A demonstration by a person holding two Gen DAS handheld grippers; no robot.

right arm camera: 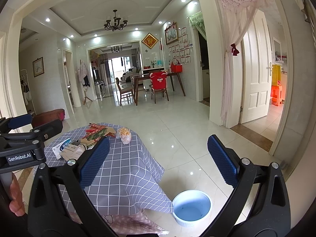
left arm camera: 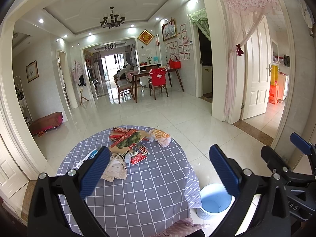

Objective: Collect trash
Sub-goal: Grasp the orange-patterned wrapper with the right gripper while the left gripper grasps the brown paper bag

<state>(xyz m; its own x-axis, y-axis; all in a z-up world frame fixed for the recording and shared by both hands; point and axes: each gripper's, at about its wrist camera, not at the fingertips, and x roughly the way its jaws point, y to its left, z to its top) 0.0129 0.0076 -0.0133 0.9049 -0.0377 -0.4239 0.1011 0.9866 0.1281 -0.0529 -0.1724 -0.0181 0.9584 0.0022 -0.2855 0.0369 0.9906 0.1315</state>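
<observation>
Well, nothing's collected yet: both hand-held grippers, left (left arm camera: 160, 169) and right (right arm camera: 158, 162), gape wide and empty; trash (left arm camera: 126, 146) litters the tabletop (left arm camera: 138, 187), the blue bin (right arm camera: 192, 207) on the floor sits bare.

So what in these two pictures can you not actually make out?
- Printing on the wrappers: too small to read in either view.
- Beige paper bag, left wrist view: partly hidden by the left gripper finger.
- Blue bin: looks empty in the right wrist view; its far side is cut off by a finger in the left one.
- Right gripper: open, holding nothing.
</observation>
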